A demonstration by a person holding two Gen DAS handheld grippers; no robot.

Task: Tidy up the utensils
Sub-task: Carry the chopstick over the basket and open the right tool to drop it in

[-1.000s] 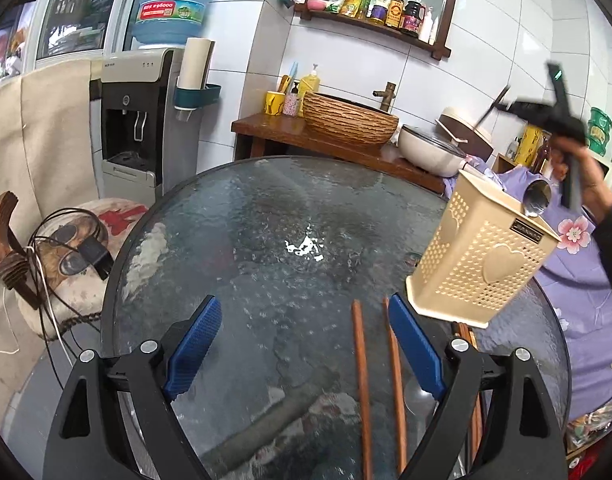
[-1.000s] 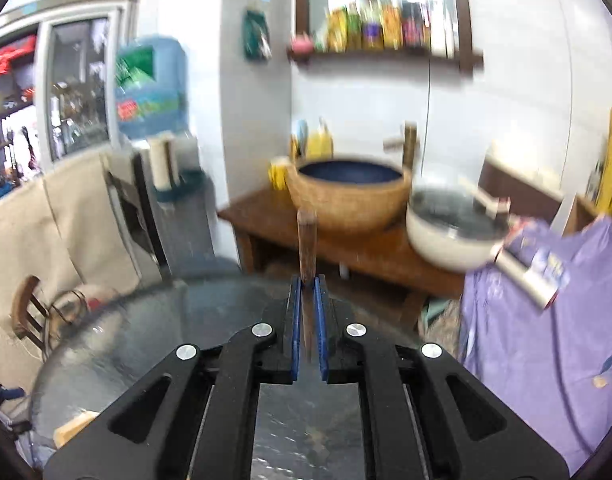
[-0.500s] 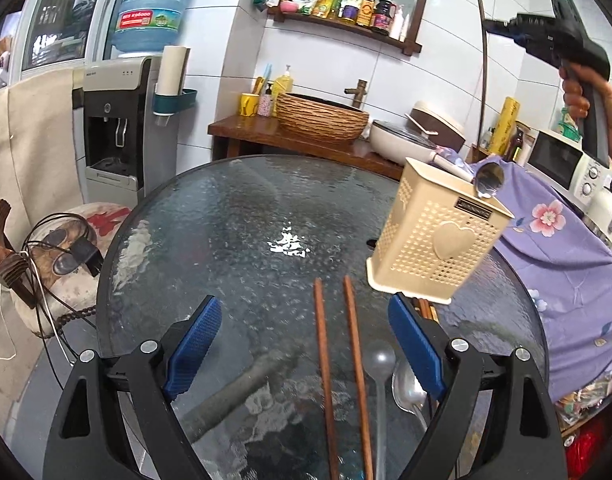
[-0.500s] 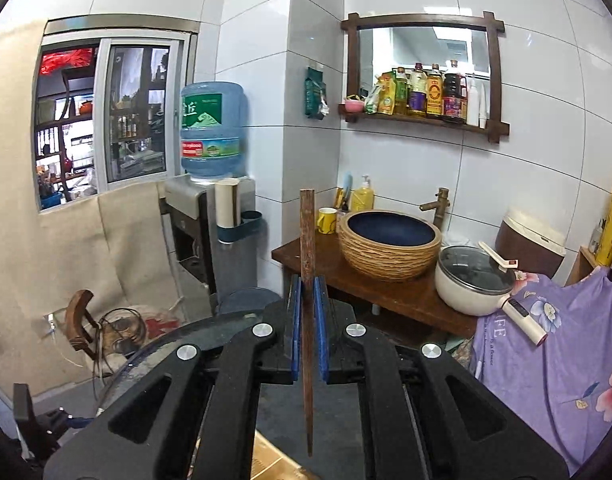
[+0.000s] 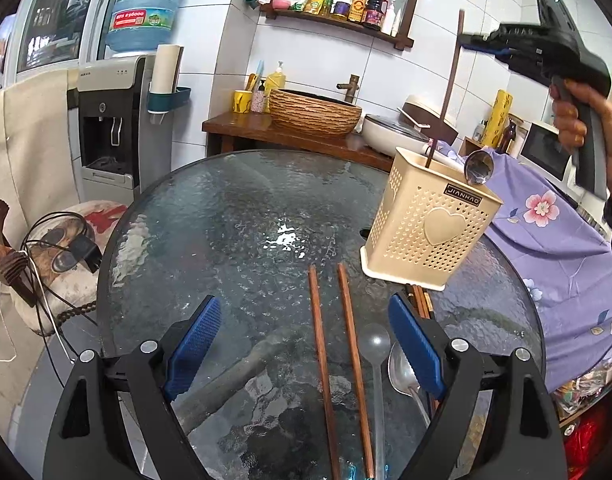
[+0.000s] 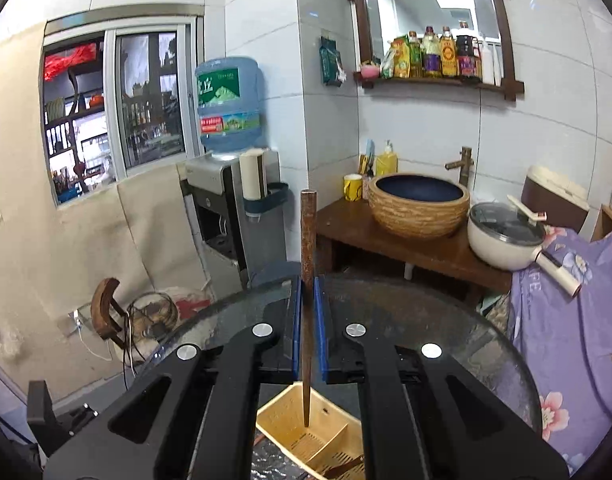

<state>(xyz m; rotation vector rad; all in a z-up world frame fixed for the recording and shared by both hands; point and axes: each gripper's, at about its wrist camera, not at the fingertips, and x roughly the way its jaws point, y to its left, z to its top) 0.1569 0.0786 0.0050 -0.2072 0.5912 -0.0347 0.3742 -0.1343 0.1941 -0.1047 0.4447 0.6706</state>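
Note:
A cream perforated utensil holder (image 5: 430, 220) stands on the right of the round glass table (image 5: 226, 216), with a metal spoon (image 5: 479, 168) leaning out of it. My right gripper (image 6: 308, 280) is shut on a dark wooden chopstick (image 6: 307, 248) held upright, its tip just inside the utensil holder (image 6: 306, 434); the left wrist view shows that chopstick (image 5: 450, 84) hanging from the right gripper (image 5: 464, 38) above the holder. My left gripper (image 5: 306, 336) stands open and empty low over the table. Between its pads lie two brown chopsticks (image 5: 320, 344), a clear spoon (image 5: 374, 344) and a metal spoon (image 5: 402, 372).
More chopsticks (image 5: 420, 300) lie by the holder's base. Behind the table a wooden counter (image 5: 274, 132) carries a woven basin (image 5: 314, 110) and a white pot (image 5: 398, 132). A water dispenser (image 5: 118, 120) stands at the left, purple floral cloth (image 5: 558, 240) at the right.
The right gripper has carried the upright chopstick across to above the holder, and its tip has entered the holder. The left gripper drifted a little, bringing the chopsticks and spoons between its pads.

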